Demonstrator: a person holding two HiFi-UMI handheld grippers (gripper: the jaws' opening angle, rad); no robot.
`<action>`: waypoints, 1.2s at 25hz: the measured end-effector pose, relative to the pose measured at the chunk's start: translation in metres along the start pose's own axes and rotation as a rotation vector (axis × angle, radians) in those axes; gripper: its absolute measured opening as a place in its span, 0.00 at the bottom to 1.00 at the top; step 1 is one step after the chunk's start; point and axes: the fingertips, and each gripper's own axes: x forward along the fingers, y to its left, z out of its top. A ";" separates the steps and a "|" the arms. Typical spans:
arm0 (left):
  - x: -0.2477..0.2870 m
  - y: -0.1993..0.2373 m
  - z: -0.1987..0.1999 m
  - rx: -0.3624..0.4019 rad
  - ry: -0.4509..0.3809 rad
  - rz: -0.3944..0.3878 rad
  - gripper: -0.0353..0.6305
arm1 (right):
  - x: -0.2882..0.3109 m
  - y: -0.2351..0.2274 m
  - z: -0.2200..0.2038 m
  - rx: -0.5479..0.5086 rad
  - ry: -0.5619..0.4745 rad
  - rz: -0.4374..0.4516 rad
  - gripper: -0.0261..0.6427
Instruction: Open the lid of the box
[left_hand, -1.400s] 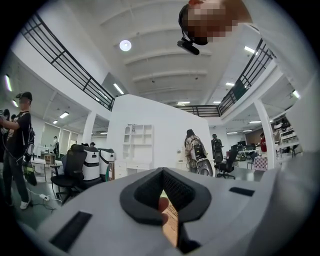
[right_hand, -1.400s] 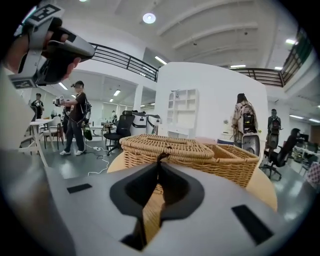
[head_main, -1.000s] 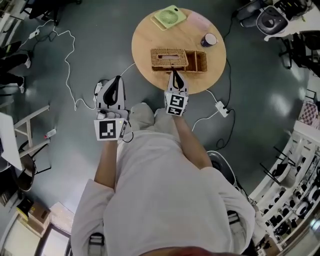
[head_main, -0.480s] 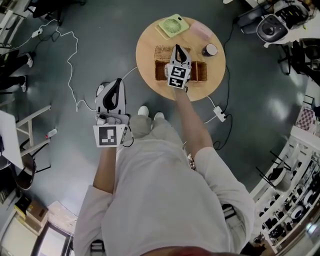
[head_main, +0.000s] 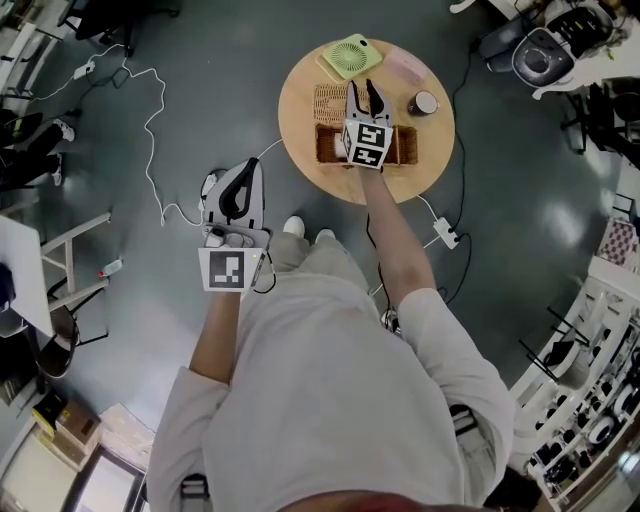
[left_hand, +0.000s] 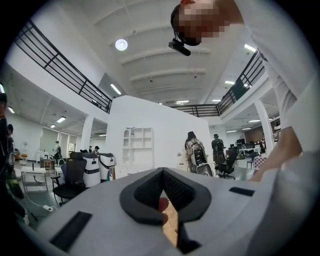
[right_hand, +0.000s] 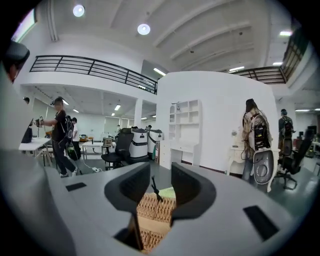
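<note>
while the right claw (head_main: 363, 92) hovers over the round wooden worktop (head_main: 400, 182), its two jaws stand spread. the right gripper view shows this claw (right_hand: 160, 172) with a clear gap between the pads. the woven lid (right_hand: 155, 210) fills that gap from below. a thin black strip (right_hand: 155, 190) rises inside the gap, and contact with either pad cannot be told.

in the head view the wicker box (head_main: 402, 146) sits near the middle of the worktop with its dark interior exposed. the lid (head_main: 328, 100) lies off the box, just behind its left part. a green fan (head_main: 350, 55) rests at the far edge. a pink item (head_main: 405, 65) lies beside the fan, and a cup (head_main: 423, 102) stands right of the box.

the left claw (head_main: 240, 175) is held well apart from the worktop, above the grey floor. in the left gripper view its jaws (left_hand: 161, 172) are pressed together at the tips with nothing pinched. a white cable (head_main: 150, 110) runs across the floor.
</note>
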 end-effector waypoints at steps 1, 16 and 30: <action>0.001 -0.002 0.001 -0.003 -0.005 -0.004 0.04 | -0.010 0.000 0.011 0.007 -0.024 0.000 0.20; -0.005 -0.041 0.051 -0.014 -0.074 -0.023 0.04 | -0.235 0.043 0.169 -0.095 -0.269 0.093 0.24; -0.023 -0.084 0.072 -0.005 -0.083 -0.053 0.04 | -0.301 0.033 0.195 -0.070 -0.293 0.072 0.03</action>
